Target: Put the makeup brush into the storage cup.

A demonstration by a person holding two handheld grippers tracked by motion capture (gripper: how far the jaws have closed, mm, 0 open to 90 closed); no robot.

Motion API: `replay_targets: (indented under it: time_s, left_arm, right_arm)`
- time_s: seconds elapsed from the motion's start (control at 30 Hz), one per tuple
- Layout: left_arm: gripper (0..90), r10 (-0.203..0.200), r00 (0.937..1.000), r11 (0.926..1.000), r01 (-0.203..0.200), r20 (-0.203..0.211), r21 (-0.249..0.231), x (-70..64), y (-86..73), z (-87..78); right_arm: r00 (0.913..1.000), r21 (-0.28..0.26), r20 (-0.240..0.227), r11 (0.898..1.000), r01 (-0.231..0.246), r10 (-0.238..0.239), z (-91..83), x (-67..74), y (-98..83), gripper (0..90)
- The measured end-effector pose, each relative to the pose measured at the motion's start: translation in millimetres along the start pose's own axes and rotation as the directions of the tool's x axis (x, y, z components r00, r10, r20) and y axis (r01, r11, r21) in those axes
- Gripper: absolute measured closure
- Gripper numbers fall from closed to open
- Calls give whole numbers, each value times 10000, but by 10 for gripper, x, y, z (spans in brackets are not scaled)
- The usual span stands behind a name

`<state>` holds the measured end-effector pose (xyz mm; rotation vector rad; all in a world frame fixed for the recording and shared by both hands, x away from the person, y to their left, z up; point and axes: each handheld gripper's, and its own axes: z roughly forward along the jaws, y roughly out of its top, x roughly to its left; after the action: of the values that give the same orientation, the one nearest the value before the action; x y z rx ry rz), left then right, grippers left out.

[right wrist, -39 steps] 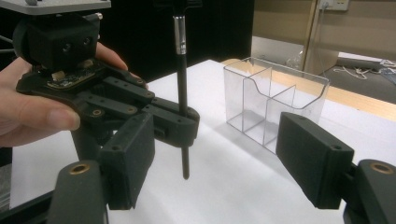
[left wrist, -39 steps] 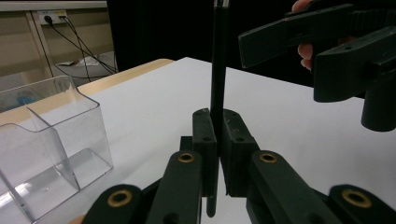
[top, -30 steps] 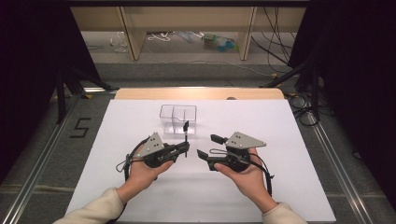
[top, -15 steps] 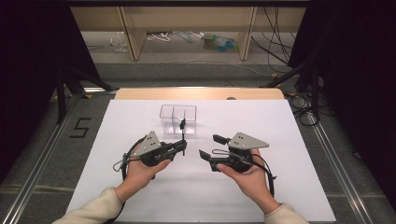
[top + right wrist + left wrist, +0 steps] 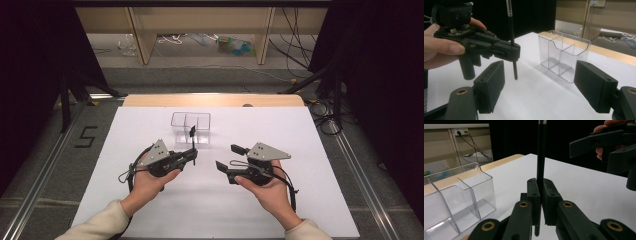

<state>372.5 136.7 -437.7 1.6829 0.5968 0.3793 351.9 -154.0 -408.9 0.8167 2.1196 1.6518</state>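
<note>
One pen, top cut off, clamped in left tongs.

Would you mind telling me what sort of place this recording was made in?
Probably a lab recording bay: a white table framed by black curtains, loose cables on the floor behind, and a wall socket.

Bright even overhead light on white table; dark surround; faint soft shadows; near jaws slightly blurred.

Dark curtains flank wooden shelving above cabled floor.
</note>
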Motion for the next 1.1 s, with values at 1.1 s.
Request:
replay_targets:
  time_s: [1.1]
  left_arm:
    - [852, -25, 9993, 9998, 17, -370, -216, 98, 26, -122]
  right_arm:
    - [9990, -23, 442, 10000, 22, -21, -231, -107, -50, 241]
